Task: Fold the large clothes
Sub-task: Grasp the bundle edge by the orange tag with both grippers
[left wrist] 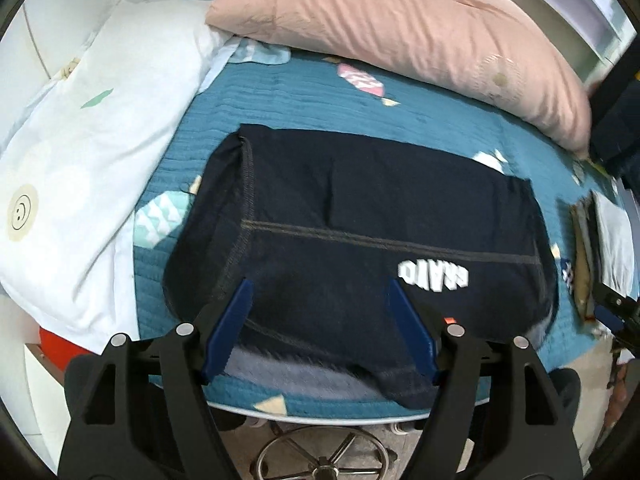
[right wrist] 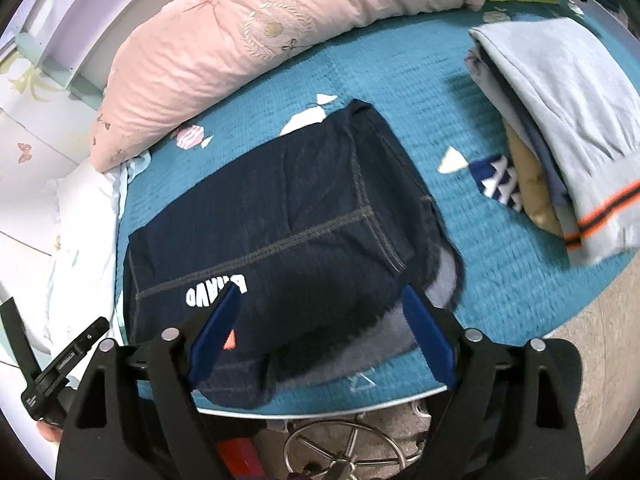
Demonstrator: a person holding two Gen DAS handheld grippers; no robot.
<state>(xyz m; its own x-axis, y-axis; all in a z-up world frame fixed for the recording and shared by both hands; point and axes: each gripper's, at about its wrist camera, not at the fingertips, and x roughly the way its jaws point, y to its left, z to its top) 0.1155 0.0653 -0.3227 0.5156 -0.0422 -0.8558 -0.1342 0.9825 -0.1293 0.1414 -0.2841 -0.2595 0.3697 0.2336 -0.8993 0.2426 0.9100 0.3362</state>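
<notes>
Left tool (left wrist: 318, 320) is hanging above the near edge of the folded dark denim garment (left wrist: 360, 216), blue fingers (left wrist: 228, 328) spread wide, nothing between them and no pad touching cloth. Garment is lying as a compact rectangle on the teal quilted bed cover (left wrist: 320, 96), white lettering facing up, a lighter grey inner layer (left wrist: 288, 372) peeking out at the near edge. Pink pillow (left wrist: 400, 28) is sitting well behind it, white pillow (left wrist: 100, 128) off to the left. Other tool's body (left wrist: 616, 312) is showing at the right border.

Right wrist view: right tool (right wrist: 320, 320) is likewise hovering over the garment's near edge (right wrist: 280, 216), fingers (right wrist: 428, 340) splayed, empty. Stack of folded clothes (right wrist: 560, 152) is resting to the right, well apart from the denim. Bed edge and a metal chair base (right wrist: 344, 452) are lying just below the tool.

Judgement: this fold is looking finished, both tools clear of it. Risks from here:
- near layers are sitting uneven, grey lining exposed; a one-layer pinch would be peeling the fold open.
- garment is lying close to the bed edge; a dragging lift could be sliding it off toward the floor.
- carrying it to the stack with an off-centre hold could be letting it sag and unfold.
</notes>
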